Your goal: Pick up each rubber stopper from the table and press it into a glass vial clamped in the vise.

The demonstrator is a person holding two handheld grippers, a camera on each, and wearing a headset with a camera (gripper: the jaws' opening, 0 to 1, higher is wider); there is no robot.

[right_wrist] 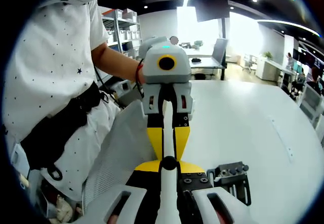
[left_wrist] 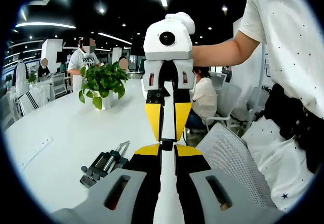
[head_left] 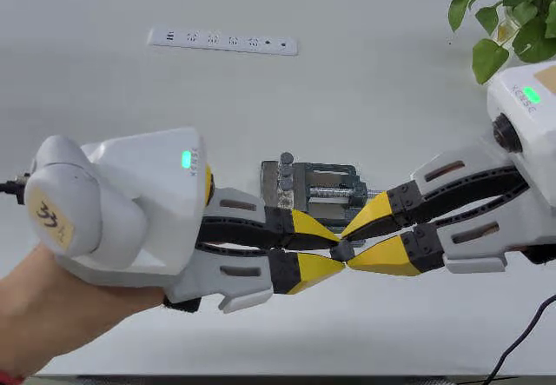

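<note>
Handover step: your left gripper (head_left: pixel 336 252) and right gripper (head_left: pixel 351 250) both pinch 1 rubber stopper (head_left: pixel 343 250). Release 1 claw, then align over the vise (head_left: pixel 320 190).

Left tongs (left_wrist: pixel 167 146) and right tongs (right_wrist: pixel 168 164) meeting tip to tip, both narrow, seemingly closed

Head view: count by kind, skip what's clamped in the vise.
Grippers: 2, left gripper, right gripper
Rubber stopper at their tips: 1
Vise: 1
Power strip: 1
Potted plant: 1
Total: 6
</note>
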